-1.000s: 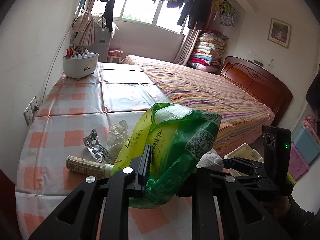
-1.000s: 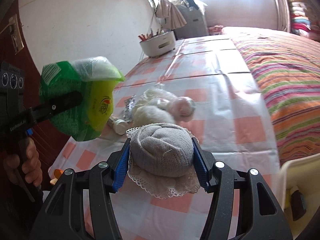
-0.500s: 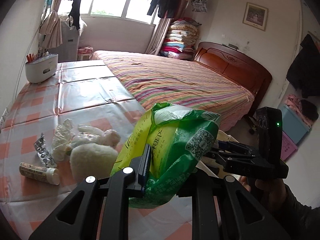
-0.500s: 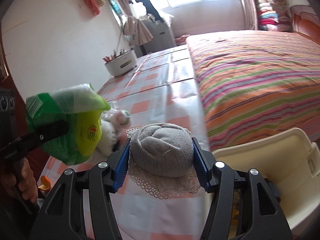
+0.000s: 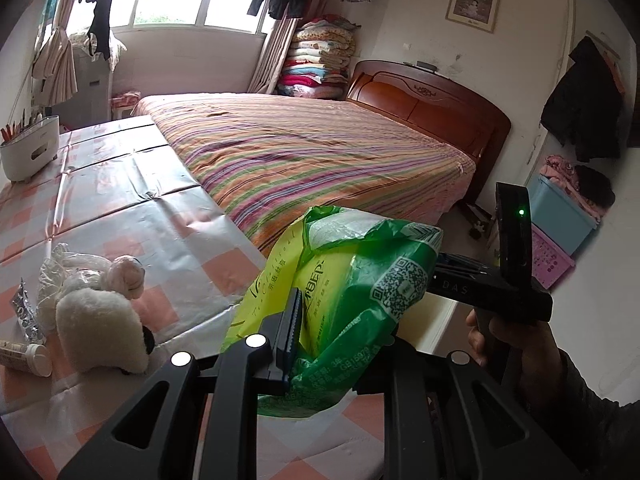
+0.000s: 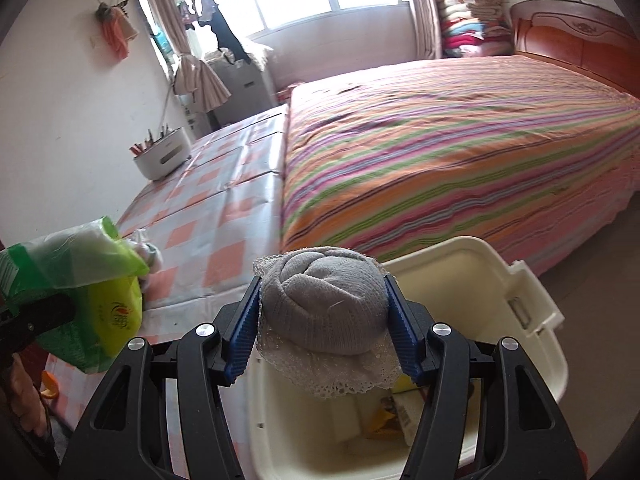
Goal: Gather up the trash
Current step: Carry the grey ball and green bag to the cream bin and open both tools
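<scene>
My left gripper is shut on a green and yellow plastic bag, held above the table's near edge; the bag also shows at the left of the right wrist view. My right gripper is shut on a rolled grey sock with a lace cuff and holds it over the open cream bin beside the table. The bin holds some yellow and paper scraps. On the checked table lie a white fluffy item, a crumpled clear bag, a foil blister strip and a small tube.
A white holder with pens stands at the table's far end. A bed with a striped cover runs along the table's right side. Blue and pink storage boxes sit on the floor at the right. An orange peel lies near the table's front.
Both grippers have swung right with their loads. The right gripper has moved from over the table to above the bin. The left view now shows more of the bed.
</scene>
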A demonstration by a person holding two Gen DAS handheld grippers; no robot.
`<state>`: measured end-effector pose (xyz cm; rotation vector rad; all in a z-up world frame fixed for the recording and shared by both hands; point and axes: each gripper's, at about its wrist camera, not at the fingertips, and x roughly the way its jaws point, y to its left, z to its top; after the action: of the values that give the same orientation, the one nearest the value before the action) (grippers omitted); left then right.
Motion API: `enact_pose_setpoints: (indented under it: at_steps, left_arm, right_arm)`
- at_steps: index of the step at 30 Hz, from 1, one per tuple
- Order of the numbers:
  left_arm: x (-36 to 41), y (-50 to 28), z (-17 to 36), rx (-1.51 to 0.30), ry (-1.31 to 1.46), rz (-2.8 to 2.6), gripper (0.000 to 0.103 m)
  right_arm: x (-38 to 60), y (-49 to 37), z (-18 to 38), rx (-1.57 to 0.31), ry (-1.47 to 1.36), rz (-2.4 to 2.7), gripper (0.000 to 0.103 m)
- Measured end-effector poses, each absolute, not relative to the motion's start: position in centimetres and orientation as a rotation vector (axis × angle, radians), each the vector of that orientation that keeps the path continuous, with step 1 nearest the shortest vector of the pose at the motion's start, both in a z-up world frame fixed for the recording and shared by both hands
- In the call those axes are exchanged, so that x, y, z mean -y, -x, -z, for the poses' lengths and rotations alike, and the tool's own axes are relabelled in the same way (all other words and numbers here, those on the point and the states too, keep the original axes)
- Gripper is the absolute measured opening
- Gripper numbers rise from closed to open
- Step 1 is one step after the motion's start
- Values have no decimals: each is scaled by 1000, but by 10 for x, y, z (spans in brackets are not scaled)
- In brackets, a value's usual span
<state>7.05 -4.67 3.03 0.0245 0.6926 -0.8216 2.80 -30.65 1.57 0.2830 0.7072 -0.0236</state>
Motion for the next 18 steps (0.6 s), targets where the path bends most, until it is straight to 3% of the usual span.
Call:
enact_pose_setpoints:
  at_steps: [7,11,18]
  left_arm:
    - [63,-64,-30,-702,-31,849,19]
    - [68,-64,-30,-704,-30,857,19]
    - [80,-63,-30,-713,-28,872,19]
  right_arm:
    - [319,-20,-17,-694,-316,61,59]
    - [322,-18,-20,-672,-334,71,70]
    - [337,-4,-31,-602,-392,108,70]
